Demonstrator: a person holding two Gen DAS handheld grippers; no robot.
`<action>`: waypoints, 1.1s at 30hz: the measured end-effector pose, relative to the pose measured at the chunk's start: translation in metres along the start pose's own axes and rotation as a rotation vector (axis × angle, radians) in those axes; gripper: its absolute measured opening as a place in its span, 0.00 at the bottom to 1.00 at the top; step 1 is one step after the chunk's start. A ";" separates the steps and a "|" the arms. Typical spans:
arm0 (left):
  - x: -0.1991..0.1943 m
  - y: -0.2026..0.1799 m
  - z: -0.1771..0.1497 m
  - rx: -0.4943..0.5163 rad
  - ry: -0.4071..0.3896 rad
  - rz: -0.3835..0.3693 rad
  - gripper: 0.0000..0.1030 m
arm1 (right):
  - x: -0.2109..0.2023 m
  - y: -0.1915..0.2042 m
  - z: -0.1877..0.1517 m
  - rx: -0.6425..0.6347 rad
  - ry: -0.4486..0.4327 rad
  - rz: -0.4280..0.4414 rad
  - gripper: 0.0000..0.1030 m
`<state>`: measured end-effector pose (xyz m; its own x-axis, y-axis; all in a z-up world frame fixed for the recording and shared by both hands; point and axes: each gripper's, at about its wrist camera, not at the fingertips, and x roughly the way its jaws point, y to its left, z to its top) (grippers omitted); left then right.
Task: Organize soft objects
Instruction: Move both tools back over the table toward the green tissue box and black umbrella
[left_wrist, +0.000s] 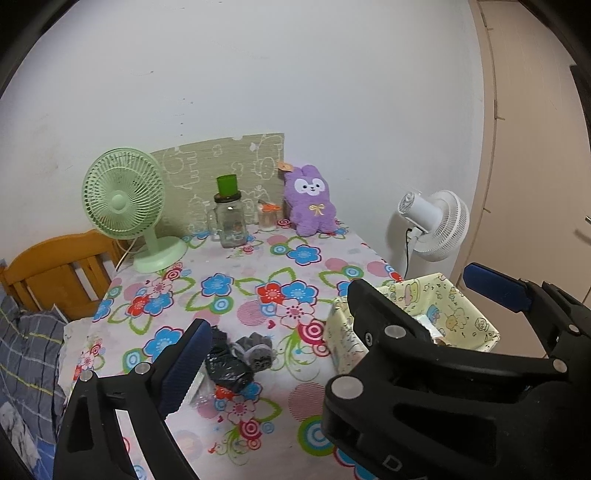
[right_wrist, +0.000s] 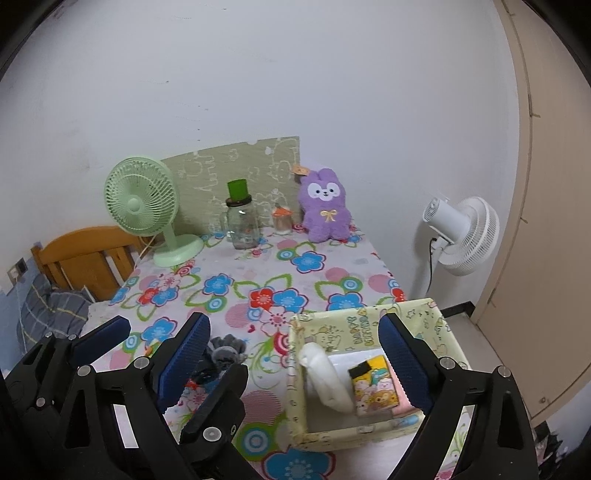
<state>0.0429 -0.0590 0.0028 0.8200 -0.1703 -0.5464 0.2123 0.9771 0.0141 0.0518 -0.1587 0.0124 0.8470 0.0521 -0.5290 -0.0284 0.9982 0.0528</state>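
A pile of dark grey and black soft items lies on the floral tablecloth. My left gripper hangs open just over and in front of it, with nothing between the pads. To the right stands a cream fabric basket holding a white roll, a yellow cartoon-print piece and something pink. My right gripper is open above the basket's left side, holding nothing. Its black finger hides my left gripper's right finger. A purple plush bunny sits against the far wall.
At the back of the table stand a green desk fan, a glass jar topped by a green cup and a small jar with an orange bow. A white floor fan is right of the table. A wooden headboard and plaid bedding are left.
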 end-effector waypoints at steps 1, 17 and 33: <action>-0.001 0.002 0.000 -0.002 0.000 0.002 0.94 | 0.000 0.003 0.000 -0.003 0.000 0.003 0.92; 0.004 0.043 -0.010 -0.036 0.019 0.046 0.94 | 0.017 0.043 -0.004 -0.036 0.034 0.053 0.92; 0.032 0.090 -0.026 -0.086 0.063 0.112 0.94 | 0.059 0.082 -0.015 -0.072 0.082 0.111 0.90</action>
<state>0.0748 0.0268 -0.0354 0.8007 -0.0543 -0.5966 0.0733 0.9973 0.0076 0.0914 -0.0732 -0.0272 0.7907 0.1615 -0.5905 -0.1597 0.9856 0.0556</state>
